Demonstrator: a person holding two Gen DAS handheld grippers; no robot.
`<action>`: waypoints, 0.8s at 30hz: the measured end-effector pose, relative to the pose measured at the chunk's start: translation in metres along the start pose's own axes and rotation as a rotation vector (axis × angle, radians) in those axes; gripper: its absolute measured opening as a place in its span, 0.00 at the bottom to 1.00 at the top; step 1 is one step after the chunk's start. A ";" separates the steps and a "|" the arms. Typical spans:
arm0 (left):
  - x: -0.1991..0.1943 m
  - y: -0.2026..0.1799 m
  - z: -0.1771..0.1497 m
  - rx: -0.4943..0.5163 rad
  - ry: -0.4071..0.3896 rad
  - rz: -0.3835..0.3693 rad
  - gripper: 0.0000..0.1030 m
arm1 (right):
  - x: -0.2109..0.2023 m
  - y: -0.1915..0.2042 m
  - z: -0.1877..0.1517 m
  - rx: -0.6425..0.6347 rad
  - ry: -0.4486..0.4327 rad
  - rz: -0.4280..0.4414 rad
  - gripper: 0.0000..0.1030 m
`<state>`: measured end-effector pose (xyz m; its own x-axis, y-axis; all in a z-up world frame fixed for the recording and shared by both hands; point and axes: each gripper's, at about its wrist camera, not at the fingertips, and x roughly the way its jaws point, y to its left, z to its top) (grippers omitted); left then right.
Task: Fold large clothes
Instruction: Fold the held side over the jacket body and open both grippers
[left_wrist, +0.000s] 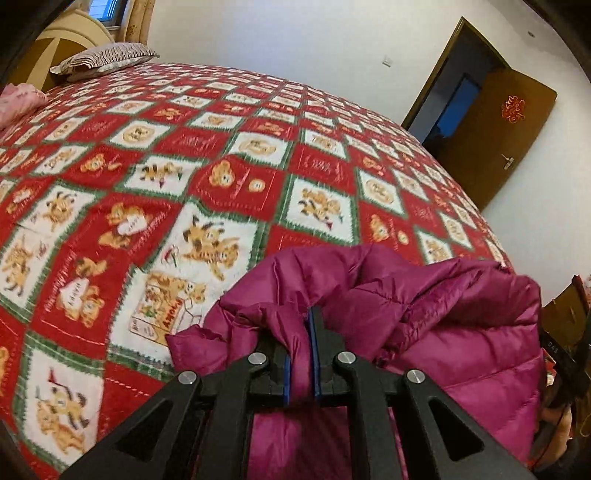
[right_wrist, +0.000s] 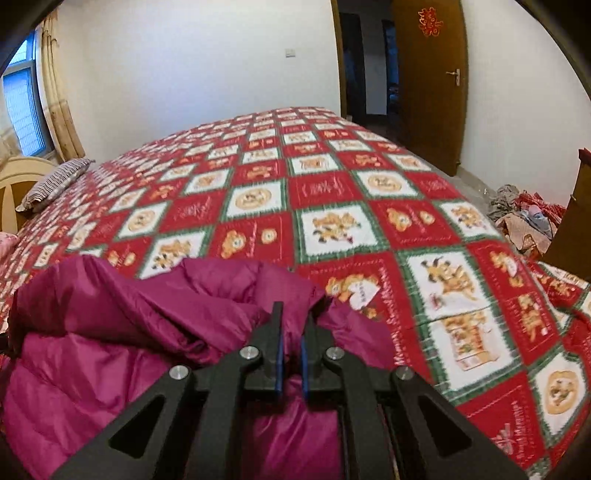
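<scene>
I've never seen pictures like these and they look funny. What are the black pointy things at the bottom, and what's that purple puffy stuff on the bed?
The black things are grippers, tools with two fingers that pinch like tongs. A person holds one in each hand. Each gripper has a small camera on it looking forward along its fingers, so there are two pictures of the same room. The round, bent look comes from the wide lens.

One picture is from the left gripper, the other from the right gripper. The purple puffy thing is a padded jacket, bunched up over the near edge of a bed. Both grippers are shut on a fold of it, with the fabric squeezed between their blue pads.

Under the jacket is a red and white blanket with little cartoon animals. A striped pillow lies at the far end, and a brown door stands open.
</scene>
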<state>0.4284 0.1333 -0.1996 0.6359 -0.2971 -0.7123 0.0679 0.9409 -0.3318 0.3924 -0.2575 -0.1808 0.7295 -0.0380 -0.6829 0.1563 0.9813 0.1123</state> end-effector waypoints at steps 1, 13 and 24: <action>0.003 0.001 -0.004 -0.004 -0.005 0.000 0.07 | 0.005 -0.002 -0.003 0.008 0.008 0.001 0.09; 0.008 0.022 -0.011 -0.137 -0.037 -0.107 0.08 | 0.023 0.000 -0.008 0.016 0.042 -0.010 0.09; -0.110 -0.002 0.024 -0.048 -0.274 0.019 0.80 | 0.006 -0.012 -0.001 0.078 0.006 0.065 0.40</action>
<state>0.3768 0.1682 -0.1055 0.8214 -0.2179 -0.5270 0.0211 0.9351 -0.3538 0.3940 -0.2695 -0.1867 0.7359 0.0264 -0.6766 0.1601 0.9641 0.2119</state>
